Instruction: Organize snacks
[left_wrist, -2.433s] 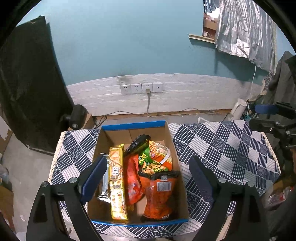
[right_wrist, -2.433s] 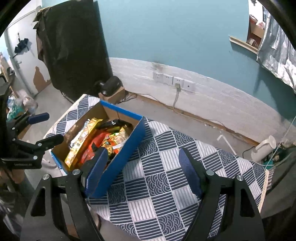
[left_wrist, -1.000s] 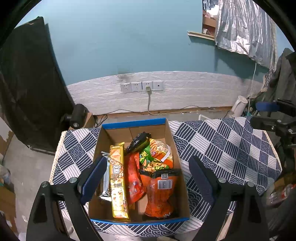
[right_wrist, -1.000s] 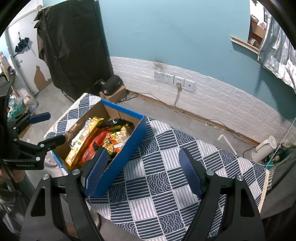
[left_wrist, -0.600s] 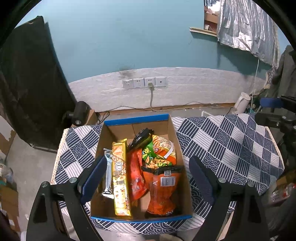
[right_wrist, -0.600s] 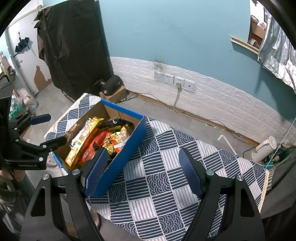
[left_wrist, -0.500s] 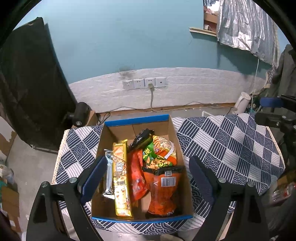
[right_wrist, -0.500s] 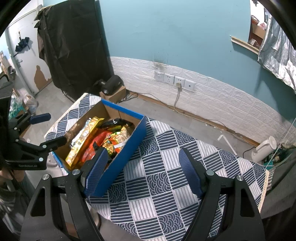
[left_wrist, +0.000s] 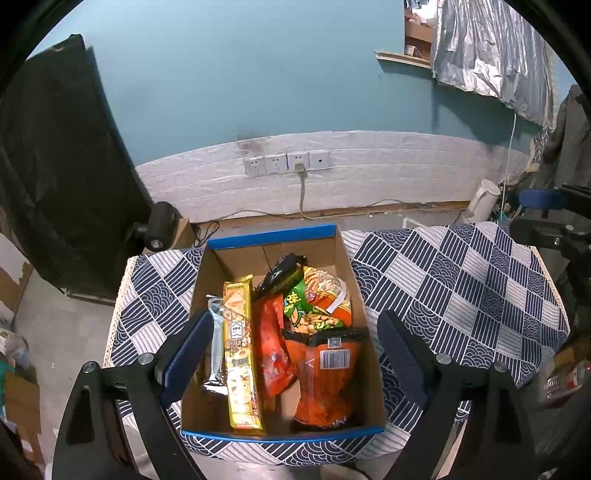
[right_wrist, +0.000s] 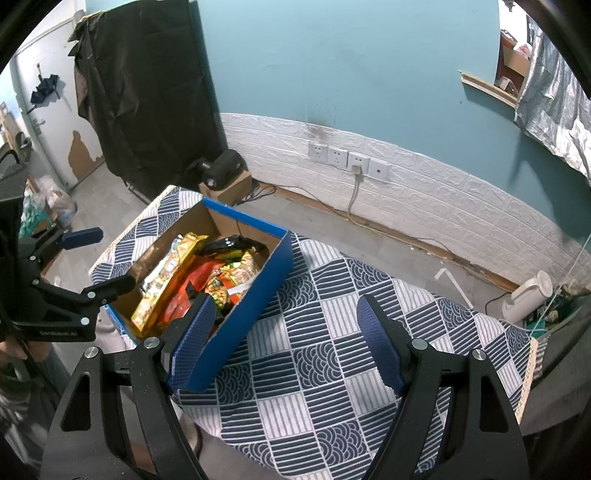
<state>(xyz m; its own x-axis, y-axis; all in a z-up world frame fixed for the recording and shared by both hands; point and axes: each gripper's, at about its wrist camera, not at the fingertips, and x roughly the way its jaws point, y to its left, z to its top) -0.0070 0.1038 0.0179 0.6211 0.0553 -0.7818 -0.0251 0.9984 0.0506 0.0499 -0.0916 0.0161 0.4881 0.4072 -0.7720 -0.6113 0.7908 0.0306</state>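
My left gripper (left_wrist: 293, 347) and right gripper (right_wrist: 284, 338) hover with jaws spread, holding nothing, while the yellow packet (left_wrist: 242, 354) hides the silver one (left_wrist: 215, 345) at nine o'clock in the box (left_wrist: 271, 236).

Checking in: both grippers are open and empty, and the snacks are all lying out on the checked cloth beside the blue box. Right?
Not quite. The snacks are inside the blue box, not out on the checked cloth; the left wrist view shows it. The left gripper and right gripper are indeed open and empty.
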